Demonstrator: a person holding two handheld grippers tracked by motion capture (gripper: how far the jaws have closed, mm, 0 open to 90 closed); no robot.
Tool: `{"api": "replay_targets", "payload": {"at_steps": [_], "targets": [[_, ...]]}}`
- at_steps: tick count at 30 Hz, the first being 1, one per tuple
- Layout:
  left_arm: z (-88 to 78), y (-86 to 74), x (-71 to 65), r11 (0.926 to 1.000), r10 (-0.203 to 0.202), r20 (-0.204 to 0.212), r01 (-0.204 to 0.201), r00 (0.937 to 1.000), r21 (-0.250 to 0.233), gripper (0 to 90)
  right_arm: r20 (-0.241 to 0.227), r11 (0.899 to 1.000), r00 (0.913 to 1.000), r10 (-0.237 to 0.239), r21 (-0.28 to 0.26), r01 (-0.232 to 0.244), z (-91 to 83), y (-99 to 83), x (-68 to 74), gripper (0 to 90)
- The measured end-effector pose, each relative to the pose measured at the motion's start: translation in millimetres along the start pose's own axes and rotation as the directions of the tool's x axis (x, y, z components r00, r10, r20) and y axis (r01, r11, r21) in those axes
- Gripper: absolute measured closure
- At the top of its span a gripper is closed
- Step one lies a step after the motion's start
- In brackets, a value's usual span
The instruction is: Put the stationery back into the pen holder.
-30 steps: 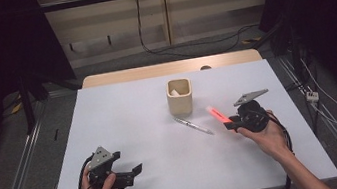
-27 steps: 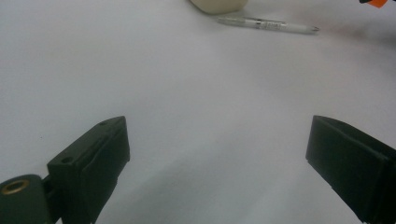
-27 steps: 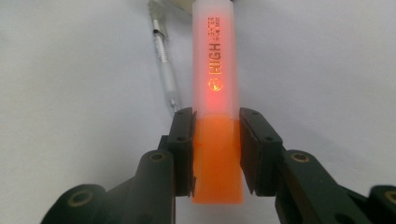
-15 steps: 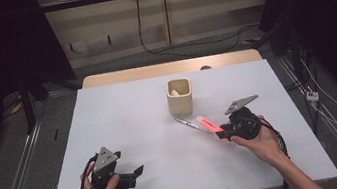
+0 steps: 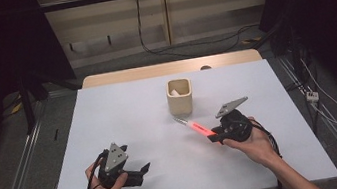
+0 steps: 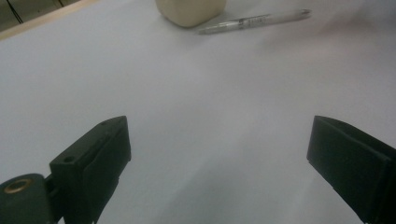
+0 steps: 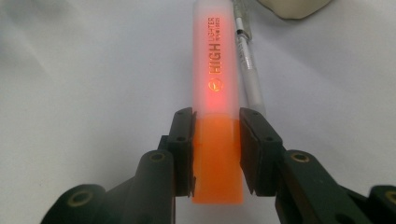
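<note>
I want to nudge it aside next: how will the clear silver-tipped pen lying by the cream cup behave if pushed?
The slim clear plastic pen looks round-barrelled and lies flat on the smooth white table, so it would probably roll or skid. It seems light and stiff; a sideways push may send it against the cream square cup.

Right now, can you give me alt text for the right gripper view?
The right gripper is shut on an orange highlighter, which points away over the white table. A clear pen lies beside the highlighter, and a cream cup's base sits beyond.
</note>
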State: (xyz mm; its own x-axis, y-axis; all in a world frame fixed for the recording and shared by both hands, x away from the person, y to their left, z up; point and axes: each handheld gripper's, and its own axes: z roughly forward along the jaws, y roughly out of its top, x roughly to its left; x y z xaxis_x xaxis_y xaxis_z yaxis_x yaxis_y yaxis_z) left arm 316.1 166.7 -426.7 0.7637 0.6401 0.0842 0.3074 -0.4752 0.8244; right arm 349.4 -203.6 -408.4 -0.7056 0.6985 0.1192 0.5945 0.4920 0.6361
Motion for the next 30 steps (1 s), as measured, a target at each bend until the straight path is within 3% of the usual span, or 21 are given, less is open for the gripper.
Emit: {"api": "replay_targets", "payload": {"at_steps": [1, 8, 13, 20, 25, 30], "targets": [[1.0, 1.5, 0.0, 0.9999, 0.016, 0.001, -0.016, 0.9999, 0.005, 5.8, -0.007, 1.0, 1.0, -0.007, -0.001, 0.007, -0.3, 1.6, 0.6, 68.0], [13.1, 11.8, -5.9, 0.9999, 0.012, 0.004, -0.012, 0.9999, 0.004, 5.8, -0.025, 0.999, 0.9989, -0.039, -0.006, 0.039, 1.5, 11.4, 6.0, 68.0], [22.8, 24.7, -11.5, 0.9978, 0.066, 0.035, -0.066, 0.9972, -0.002, 5.6, -0.036, 0.999, 0.998, -0.051, -0.012, 0.051, 3.7, 17.2, 9.5, 68.0], [33.7, 33.5, -11.2, 0.9898, 0.139, 0.033, -0.138, 0.9898, -0.037, 5.6, -0.066, 0.997, 0.9952, -0.073, 0.003, 0.073, 10.2, 22.3, 13.1, 68.0], [41.2, 40.5, -14.7, 0.9647, 0.262, 0.032, -0.261, 0.9645, -0.031, 5.7, -0.073, 0.997, 0.994, -0.081, -0.001, 0.082, 10.3, 25.2, 14.2, 68.0], [49.5, 44.7, -18.3, 0.947, 0.32, 0.01, -0.32, 0.9473, -0.032, 5.7, -0.074, 0.996, 0.9932, -0.089, -0.008, 0.089, 8.1, 29.1, 14.5, 68.0]]}}
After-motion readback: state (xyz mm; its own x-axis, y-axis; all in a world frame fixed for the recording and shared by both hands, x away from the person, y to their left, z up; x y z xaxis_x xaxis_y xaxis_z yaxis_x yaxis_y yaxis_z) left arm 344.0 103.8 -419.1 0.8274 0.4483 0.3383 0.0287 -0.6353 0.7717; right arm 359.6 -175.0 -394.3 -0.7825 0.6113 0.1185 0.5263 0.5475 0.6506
